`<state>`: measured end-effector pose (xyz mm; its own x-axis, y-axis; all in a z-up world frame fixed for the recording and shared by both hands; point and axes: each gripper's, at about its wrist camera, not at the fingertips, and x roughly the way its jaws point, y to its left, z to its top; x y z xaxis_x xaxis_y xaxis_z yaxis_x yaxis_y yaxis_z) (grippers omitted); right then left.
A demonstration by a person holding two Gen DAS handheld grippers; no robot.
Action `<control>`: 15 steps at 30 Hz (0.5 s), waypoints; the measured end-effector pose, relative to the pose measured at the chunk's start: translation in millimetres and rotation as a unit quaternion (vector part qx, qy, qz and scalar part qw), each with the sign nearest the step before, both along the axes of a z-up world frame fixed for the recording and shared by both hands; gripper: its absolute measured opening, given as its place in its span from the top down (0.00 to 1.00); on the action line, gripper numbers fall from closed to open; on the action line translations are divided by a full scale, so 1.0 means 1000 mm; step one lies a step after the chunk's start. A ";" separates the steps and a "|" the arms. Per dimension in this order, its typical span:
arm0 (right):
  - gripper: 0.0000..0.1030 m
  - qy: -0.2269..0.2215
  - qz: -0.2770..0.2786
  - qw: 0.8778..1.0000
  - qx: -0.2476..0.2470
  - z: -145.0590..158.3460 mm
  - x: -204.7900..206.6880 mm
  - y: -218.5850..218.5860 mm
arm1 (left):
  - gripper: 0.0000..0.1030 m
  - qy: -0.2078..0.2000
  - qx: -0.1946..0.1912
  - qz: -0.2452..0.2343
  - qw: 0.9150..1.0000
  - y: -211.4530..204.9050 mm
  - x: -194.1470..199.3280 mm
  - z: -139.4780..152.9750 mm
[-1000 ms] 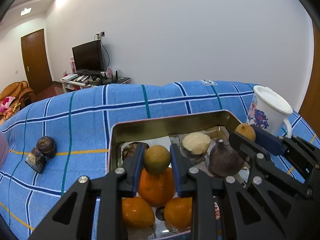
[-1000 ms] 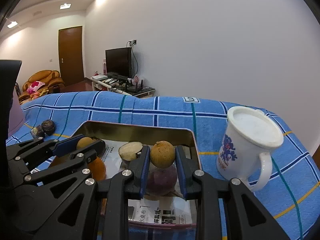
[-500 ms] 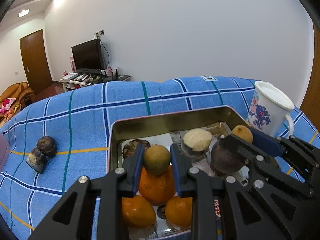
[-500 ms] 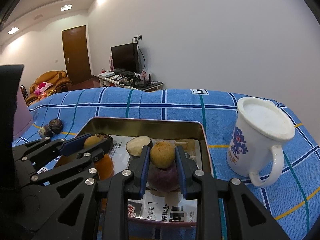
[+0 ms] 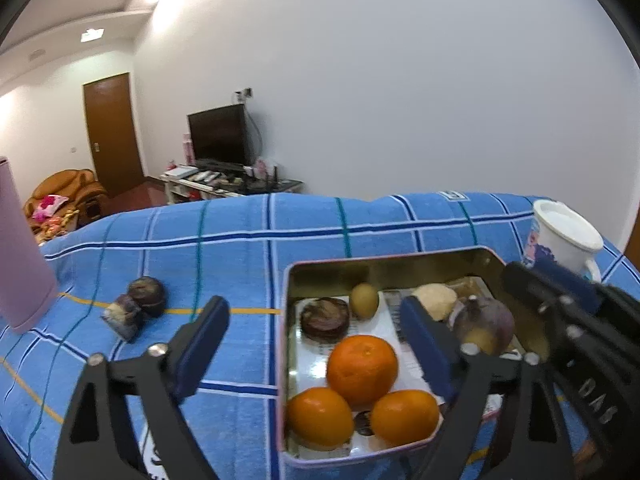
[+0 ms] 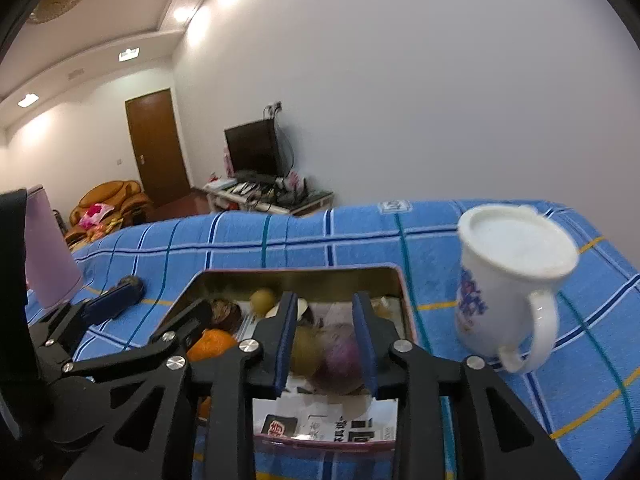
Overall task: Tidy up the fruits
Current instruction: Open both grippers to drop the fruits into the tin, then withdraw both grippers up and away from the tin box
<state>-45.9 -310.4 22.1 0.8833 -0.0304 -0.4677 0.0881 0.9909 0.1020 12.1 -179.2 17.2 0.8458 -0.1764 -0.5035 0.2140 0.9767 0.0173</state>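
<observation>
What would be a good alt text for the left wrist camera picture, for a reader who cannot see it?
The left gripper, its jaws just opened wide and holding nothing, hangs over a metal tin on a blue checked cloth. The tin holds three oranges, a small brown fruit and other fruit pieces. A white mug stands to its right.

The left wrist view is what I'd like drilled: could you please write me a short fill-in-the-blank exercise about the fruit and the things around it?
1. The metal tray holds ____ oranges.
2. The white mug stands to the ____ of the tray.
3. The cloth under the tray is mostly ____.
4. The left tongs are ____, holding nothing.

Missing words: three; right; blue; open
</observation>
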 end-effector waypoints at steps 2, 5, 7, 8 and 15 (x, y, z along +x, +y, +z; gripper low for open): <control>0.39 -0.021 -0.008 1.000 0.005 0.005 -0.006 -0.003 | 0.01 -0.010 -0.008 -0.006 1.000 0.005 -0.005 0.002; 0.17 -0.086 -0.028 0.996 0.016 0.015 -0.023 -0.007 | 0.00 -0.036 0.000 -0.008 0.999 0.004 -0.014 0.006; 0.15 -0.125 -0.042 0.991 0.008 0.020 -0.035 -0.007 | 0.00 -0.050 0.011 -0.011 0.999 0.001 -0.020 0.007; 0.12 -0.140 -0.057 0.989 -0.005 0.022 -0.040 -0.005 | 0.00 -0.056 0.017 -0.010 0.998 0.000 -0.022 0.008; 0.12 -0.168 -0.077 0.982 -0.041 0.024 -0.048 0.004 | 0.00 -0.084 0.038 0.002 0.996 0.005 -0.034 0.012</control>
<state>-94.0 -306.1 45.6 0.9692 -0.2012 -0.1418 0.2129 0.9744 0.0723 -22.3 -174.3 28.8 0.9198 -0.1406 -0.3664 0.1986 0.9720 0.1257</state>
